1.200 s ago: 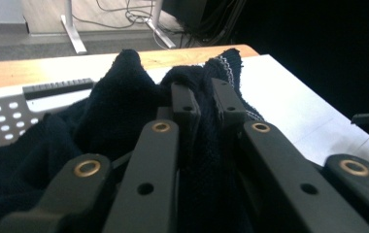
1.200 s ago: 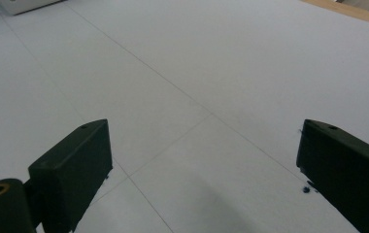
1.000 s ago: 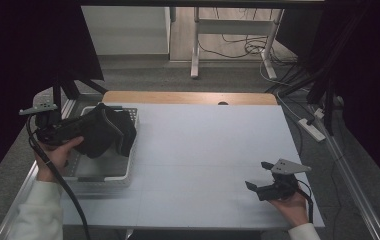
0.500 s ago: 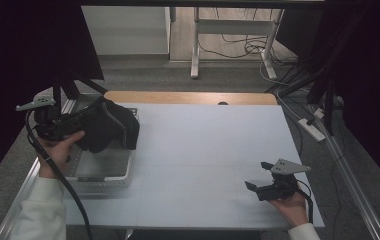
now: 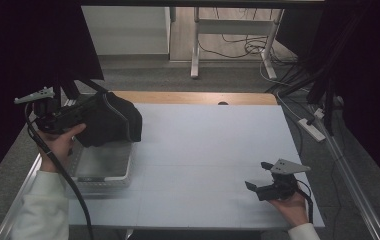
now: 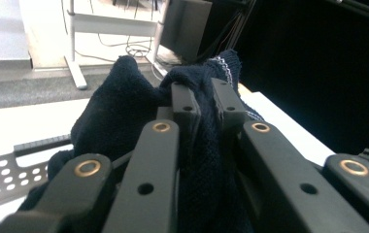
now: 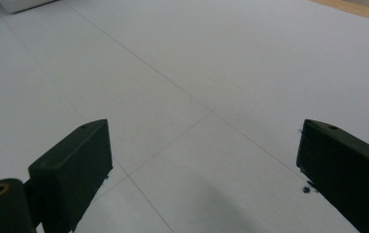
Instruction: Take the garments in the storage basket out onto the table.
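The left gripper [image 5: 85,107] is clamped on a dark navy knitted garment [image 5: 110,120]; in the left gripper view its jaws stand close together with folds of the knit [image 6: 124,111] pinched between the pads, a thin pale stripe showing at one raised edge. Compared with the high views of a second and half a second earlier, the gripper and its load now sit higher: the garment, which then lay bunched low in the white tray [image 5: 103,177], now hangs free above the tray's far end, leaving the tray's floor exposed. The grip itself has not altered over that interval. This suggests that the lift-out step is nearly complete and that the garment is clear, or almost clear, of the tray wall; whether its lowest fold still brushes the rim cannot be told from these views.

The right gripper [image 5: 263,181] rests low at the near right of the grey table [image 5: 213,145], well apart from the tray, and matches its place in the earlier views. Its jaws stand wide apart with nothing between them; the right gripper view looks along them [image 7: 207,160] over bare tabletop. A likely next move is to carry the garment across to the open table surface, where the free gripper can take a second hold.
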`<move>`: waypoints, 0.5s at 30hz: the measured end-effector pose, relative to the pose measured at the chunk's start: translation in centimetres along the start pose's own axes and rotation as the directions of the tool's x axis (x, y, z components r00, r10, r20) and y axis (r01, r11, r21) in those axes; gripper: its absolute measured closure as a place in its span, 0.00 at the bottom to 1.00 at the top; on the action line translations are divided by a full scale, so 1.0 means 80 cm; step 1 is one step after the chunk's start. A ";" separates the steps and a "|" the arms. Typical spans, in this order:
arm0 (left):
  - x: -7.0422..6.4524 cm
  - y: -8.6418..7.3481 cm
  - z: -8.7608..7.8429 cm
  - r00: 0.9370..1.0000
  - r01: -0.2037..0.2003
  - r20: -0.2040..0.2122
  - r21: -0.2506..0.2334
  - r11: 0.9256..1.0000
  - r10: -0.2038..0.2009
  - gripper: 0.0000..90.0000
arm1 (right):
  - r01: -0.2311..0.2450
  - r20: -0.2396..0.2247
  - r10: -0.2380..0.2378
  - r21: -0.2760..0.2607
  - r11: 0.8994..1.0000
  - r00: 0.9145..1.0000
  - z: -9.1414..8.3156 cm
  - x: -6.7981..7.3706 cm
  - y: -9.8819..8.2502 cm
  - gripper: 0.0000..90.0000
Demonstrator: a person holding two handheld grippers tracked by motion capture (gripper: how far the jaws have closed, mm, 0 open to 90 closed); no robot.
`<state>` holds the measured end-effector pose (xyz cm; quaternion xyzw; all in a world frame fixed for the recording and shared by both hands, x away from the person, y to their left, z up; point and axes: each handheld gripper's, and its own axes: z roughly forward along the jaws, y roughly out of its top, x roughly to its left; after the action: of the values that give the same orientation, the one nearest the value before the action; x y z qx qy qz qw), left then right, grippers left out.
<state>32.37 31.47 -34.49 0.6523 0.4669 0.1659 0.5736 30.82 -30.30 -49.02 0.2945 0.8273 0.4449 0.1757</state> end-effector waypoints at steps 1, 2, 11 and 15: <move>-0.002 0.002 0.000 1.000 -0.003 0.002 -0.003 1.000 0.003 0.91 | 0.000 0.000 0.000 0.000 1.000 1.000 0.000 0.000 0.000 0.06; -0.004 0.005 0.000 1.000 -0.006 0.004 -0.006 1.000 0.006 0.91 | 0.000 0.000 0.000 0.000 1.000 1.000 0.000 0.000 0.000 0.06; -0.016 0.018 0.005 1.000 -0.017 0.023 -0.026 1.000 0.017 0.91 | -0.004 0.000 0.004 -0.001 1.000 1.000 0.000 0.000 0.000 0.06; -0.020 0.023 0.007 0.999 -0.018 0.029 -0.038 0.999 0.019 0.91 | -0.005 -0.001 0.005 0.000 1.000 1.000 0.000 0.000 -0.001 0.06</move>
<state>32.74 30.05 -32.46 0.6480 0.4489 0.1704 0.5911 30.83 -30.32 -49.09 0.2964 0.8267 0.4455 0.1743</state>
